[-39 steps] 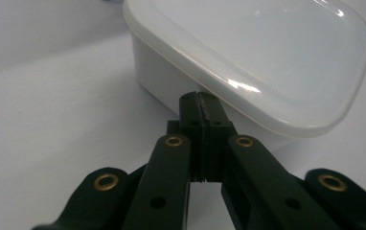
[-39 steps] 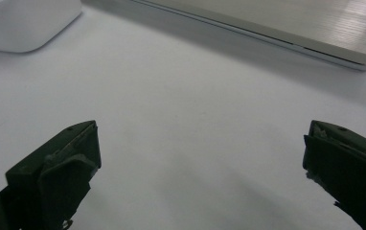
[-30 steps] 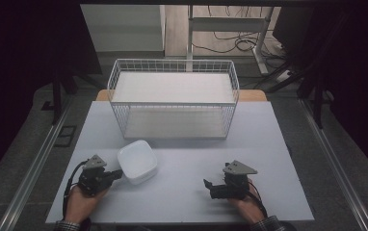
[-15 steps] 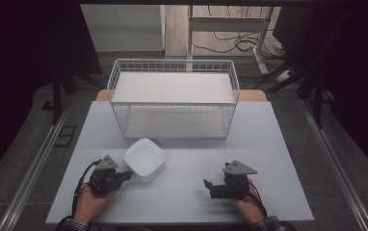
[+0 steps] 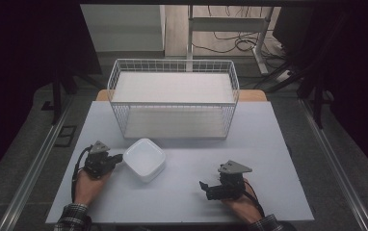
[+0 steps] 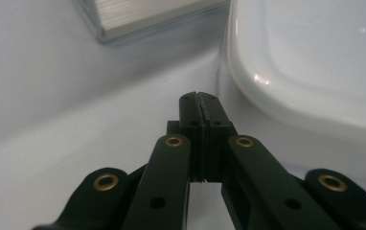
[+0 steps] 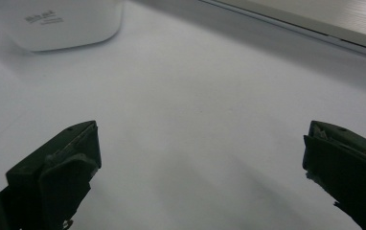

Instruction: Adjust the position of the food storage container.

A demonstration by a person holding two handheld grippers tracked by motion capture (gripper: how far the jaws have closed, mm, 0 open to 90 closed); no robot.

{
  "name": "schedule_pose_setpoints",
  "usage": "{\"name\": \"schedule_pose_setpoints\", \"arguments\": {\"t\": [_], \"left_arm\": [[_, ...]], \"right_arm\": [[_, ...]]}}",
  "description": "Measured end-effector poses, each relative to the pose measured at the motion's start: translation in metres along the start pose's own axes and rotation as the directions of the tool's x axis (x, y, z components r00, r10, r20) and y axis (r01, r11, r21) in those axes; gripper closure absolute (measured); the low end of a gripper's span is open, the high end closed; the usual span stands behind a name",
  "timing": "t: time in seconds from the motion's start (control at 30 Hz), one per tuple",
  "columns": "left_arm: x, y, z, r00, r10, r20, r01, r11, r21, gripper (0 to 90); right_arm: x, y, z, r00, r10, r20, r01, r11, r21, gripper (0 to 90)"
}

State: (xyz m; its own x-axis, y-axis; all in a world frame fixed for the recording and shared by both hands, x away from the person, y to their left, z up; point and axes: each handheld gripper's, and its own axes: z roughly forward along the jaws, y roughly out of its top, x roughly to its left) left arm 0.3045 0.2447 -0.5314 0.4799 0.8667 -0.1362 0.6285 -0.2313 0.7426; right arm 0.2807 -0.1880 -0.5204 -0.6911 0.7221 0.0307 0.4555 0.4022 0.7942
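You're likely in a lab: white table [image 5: 269, 144] ringed by dark curtains [image 5: 28, 72], loose cables [image 5: 240, 41] on the floor behind.

A pale grey-white desk [image 5: 269, 144] carries two things. A white wire basket [image 5: 173, 98] stands at its far middle, reaching to the far edge. Near and left of the basket, just beside its near-left corner, a white square container [image 5: 145, 159] with rounded corners rests flat on the desk.

Left gripper [image 5: 117, 158] low, jaws pressed together. Right gripper [image 5: 204, 187] low, jaws wide apart, nothing between.
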Motion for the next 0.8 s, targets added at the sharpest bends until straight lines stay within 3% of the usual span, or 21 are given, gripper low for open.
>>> {"name": "schedule_pose_setpoints", "arguments": {"t": [0.23,0.4,0.57,0.8], "left_arm": [[-0.007,0.004,0.003,0.9987,0.013,0.049,-0.013,0.9999,0.006,90.0],[-0.017,0.006,0.006,0.9961,0.021,0.086,-0.022,0.9997,0.013,90.0],[-0.032,0.006,0.008,0.9920,0.047,0.117,-0.051,0.9983,0.029,89.9],[-0.052,0.008,0.012,0.9836,0.077,0.163,-0.086,0.9952,0.048,90.0]], "right_arm": [[0.000,0.003,0.003,0.9962,0.043,-0.075,-0.038,0.9971,0.065,0.0],[-0.002,0.007,0.003,0.9943,0.064,-0.086,-0.056,0.9945,0.088,1.9],[-0.005,0.010,0.004,0.9899,0.081,-0.116,-0.068,0.9911,0.114,13.0],[-0.002,0.014,0.005,0.9915,0.060,-0.115,-0.047,0.9931,0.108,36.0]]}}
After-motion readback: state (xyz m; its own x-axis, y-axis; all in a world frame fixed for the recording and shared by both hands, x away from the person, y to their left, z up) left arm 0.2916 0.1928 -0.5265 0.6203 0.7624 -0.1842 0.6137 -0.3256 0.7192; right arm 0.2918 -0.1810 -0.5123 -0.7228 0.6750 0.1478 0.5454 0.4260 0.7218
